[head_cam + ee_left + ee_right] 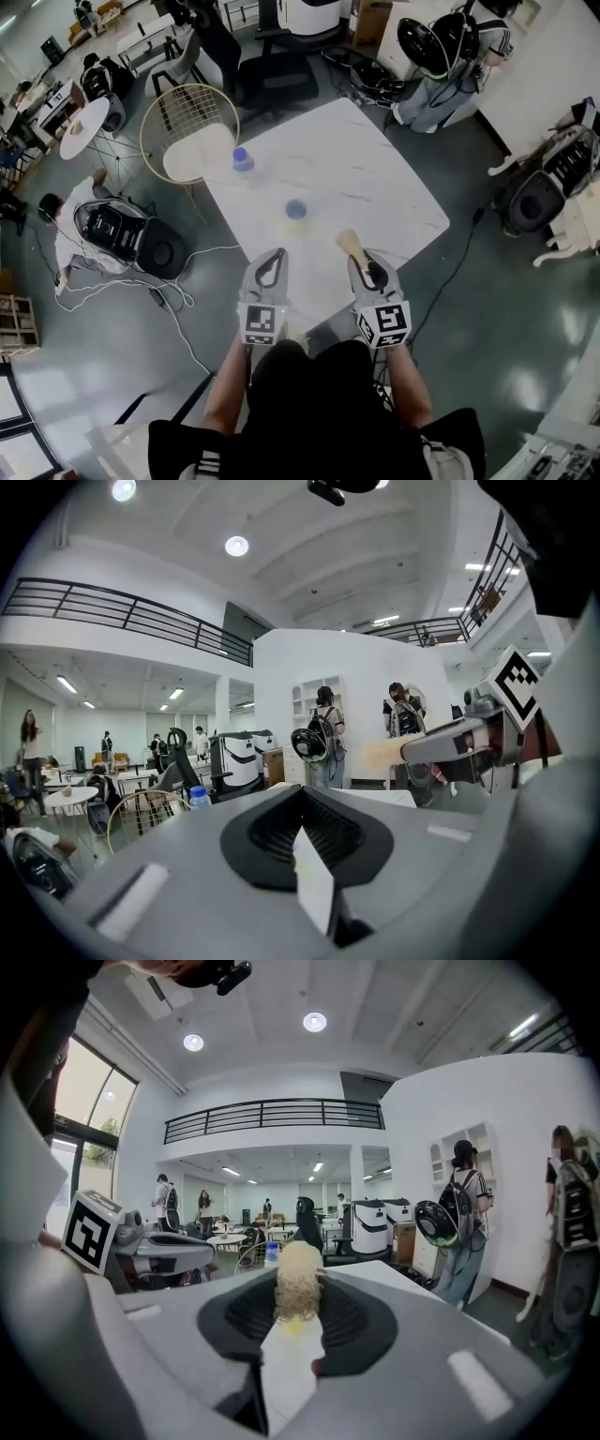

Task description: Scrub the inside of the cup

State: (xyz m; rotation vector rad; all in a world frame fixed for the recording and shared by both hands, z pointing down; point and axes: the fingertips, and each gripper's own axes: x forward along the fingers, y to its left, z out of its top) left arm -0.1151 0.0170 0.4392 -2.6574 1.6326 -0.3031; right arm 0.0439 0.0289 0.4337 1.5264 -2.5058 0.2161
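A small cup (296, 212) with a blue inside stands upright near the middle of the white marble table (375, 178). My right gripper (363, 264) is shut on the handle of a tan bristle brush (349, 242). The brush head points away from me, to the right of the cup and short of it, and it sticks up between the jaws in the right gripper view (299, 1283). My left gripper (272, 257) is shut with nothing in it, and it hovers at the table's near edge, in front of the cup. The cup does not show in either gripper view.
A clear bottle with a blue cap (243, 161) stands on the table's far left part. A wire-backed chair (190, 131) stands at the left edge. Cables, seated people and machines surround the table on the grey floor.
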